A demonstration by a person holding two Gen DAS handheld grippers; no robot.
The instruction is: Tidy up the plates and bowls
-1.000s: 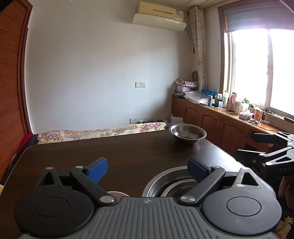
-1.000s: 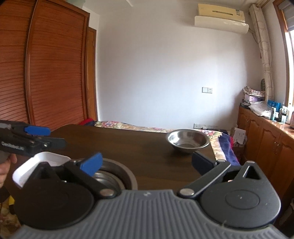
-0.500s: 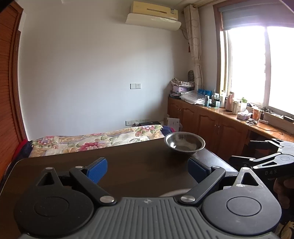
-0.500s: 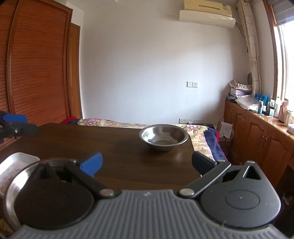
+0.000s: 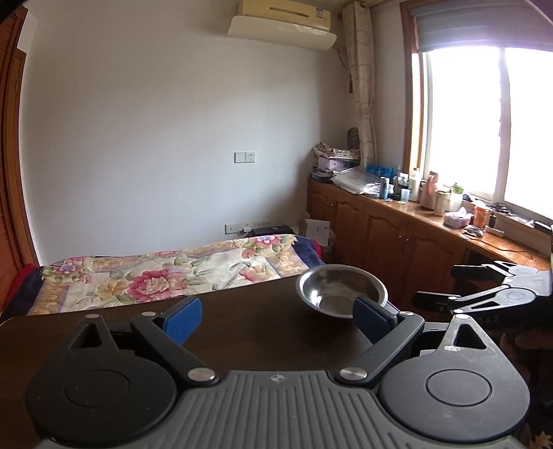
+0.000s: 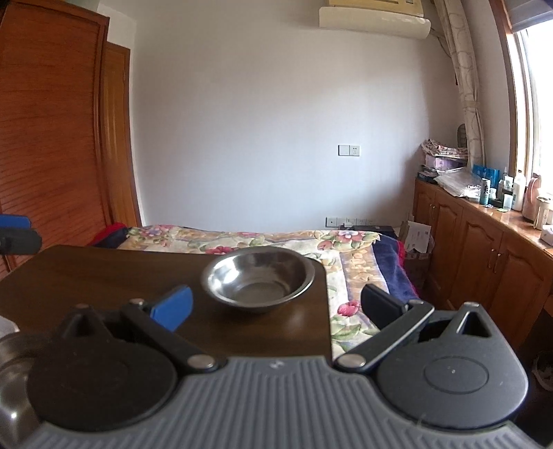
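- up front, the left gripper has its jaws spread wide with nothing between them; its blue pads frame bare tabletop.
- likewise the right gripper is spread wide and empty, one blue pad to the left and the dark fingertip out past the table's right edge.
- just ahead of the right gripper sits a stainless steel bowl, upright and empty, on the dark wooden table near its far right corner; the bowl lies ahead of the gap between the fingers, not touched by either.
- from the left wrist view the same steel bowl is off to the right of the gripper's line, partly hidden behind the right finger, near the table edge.
- at the lower left of the right wrist view, the rim of a second metal dish shows behind the gripper body; how it sits cannot be told.
- the right gripper also shows at the right edge of the left wrist view, beyond the table; the left gripper's blue tip peeks in at the left edge of the right wrist view.
- beyond the table lies a floral blanket on a low bed against the white wall.
- along the right runs a wooden cabinet under the window, its top crowded with bottles and jars.
- an air conditioner hangs high on the wall, and a slatted wooden wardrobe stands at the left.
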